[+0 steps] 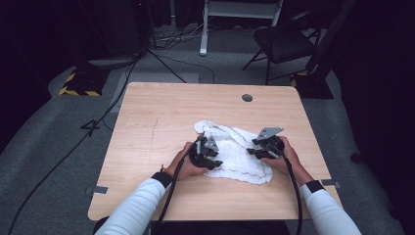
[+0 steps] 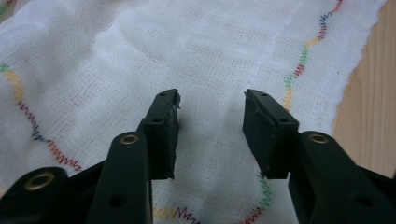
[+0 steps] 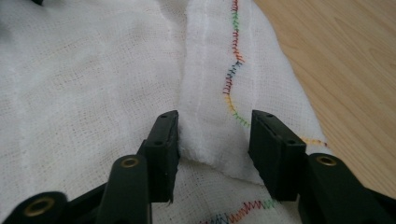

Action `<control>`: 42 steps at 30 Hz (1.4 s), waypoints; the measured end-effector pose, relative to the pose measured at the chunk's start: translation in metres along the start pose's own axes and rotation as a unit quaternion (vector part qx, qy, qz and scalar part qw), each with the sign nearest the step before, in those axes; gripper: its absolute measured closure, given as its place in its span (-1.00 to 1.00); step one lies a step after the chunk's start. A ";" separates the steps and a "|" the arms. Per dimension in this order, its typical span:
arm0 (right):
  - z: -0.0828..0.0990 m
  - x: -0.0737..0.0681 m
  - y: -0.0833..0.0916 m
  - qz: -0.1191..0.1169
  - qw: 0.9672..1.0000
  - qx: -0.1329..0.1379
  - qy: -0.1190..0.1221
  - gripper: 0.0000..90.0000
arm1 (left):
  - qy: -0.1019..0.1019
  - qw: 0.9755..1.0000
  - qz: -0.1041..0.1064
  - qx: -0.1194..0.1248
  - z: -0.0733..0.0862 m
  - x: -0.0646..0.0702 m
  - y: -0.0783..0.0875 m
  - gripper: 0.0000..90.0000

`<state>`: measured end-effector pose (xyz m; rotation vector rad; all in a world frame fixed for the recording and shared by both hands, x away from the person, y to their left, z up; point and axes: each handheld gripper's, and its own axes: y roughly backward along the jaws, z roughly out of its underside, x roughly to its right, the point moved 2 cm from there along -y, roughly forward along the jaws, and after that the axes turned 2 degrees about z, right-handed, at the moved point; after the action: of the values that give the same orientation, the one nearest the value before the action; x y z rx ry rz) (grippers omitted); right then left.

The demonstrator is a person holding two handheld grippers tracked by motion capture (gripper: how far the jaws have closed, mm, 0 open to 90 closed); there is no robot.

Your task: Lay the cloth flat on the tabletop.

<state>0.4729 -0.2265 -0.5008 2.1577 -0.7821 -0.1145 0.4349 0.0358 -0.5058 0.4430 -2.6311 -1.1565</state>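
Cloth work is underway: the white gauze cloth with multicoloured zigzag stitching (image 1: 235,149) lies rumpled near the middle of the light wooden table (image 1: 147,122), only partly folded. Your left gripper (image 2: 211,109) hovers over flat fabric, jaws apart, gripping nothing. Your right gripper (image 3: 214,128) straddles a raised folded edge, jaws parted, not yet pinching. Most of the folding looks left to do.

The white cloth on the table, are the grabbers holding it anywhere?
No. The left gripper and right gripper both stand open over the white cloth, with cloth between the jaws but no pinch.
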 end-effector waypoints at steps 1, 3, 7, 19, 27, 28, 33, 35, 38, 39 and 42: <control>0.000 0.000 0.000 -0.004 1.000 0.002 0.001 0.37 | 0.005 1.000 0.003 0.004 0.001 0.000 0.000 0.30; 0.000 0.000 0.000 -0.005 1.000 0.000 0.004 0.55 | -0.004 1.000 -0.002 -0.006 0.001 0.002 0.001 0.31; -0.001 0.002 0.005 0.009 1.000 0.005 0.007 0.77 | -0.007 1.000 -0.004 -0.009 0.003 0.008 0.003 0.31; -0.016 0.030 0.037 0.083 0.993 0.071 -0.034 0.89 | -0.010 1.000 0.024 -0.002 0.023 0.034 0.015 0.26; -0.029 0.055 0.024 0.113 0.990 0.072 -0.052 0.89 | -0.013 1.000 0.018 -0.009 0.025 0.044 0.027 -0.17; -0.029 0.057 0.022 0.114 0.989 0.070 -0.056 0.89 | -0.012 1.000 0.006 0.002 0.022 0.041 0.030 -0.25; -0.027 0.065 0.007 0.123 0.988 0.054 -0.070 0.89 | 0.018 0.995 -0.074 0.062 0.006 0.004 0.053 -0.44; -0.025 0.067 0.002 0.126 0.988 0.045 -0.071 0.89 | 0.053 0.991 -0.097 0.076 0.002 -0.020 0.056 -0.45; -0.022 0.069 -0.004 0.127 0.988 0.037 -0.078 0.89 | 0.093 0.984 -0.126 0.083 -0.005 -0.056 0.051 -0.47; -0.021 0.069 -0.005 0.126 0.988 0.036 -0.081 0.89 | 0.105 0.983 -0.128 0.080 -0.006 -0.066 0.046 -0.47; -0.020 0.070 -0.008 0.124 0.988 0.035 -0.083 0.89 | 0.124 0.979 -0.154 0.053 -0.008 -0.088 0.028 -0.47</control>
<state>0.5395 -0.2491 -0.4815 2.1152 -1.1591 -0.1409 0.5141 0.0800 -0.4874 0.9781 -2.4706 -0.9676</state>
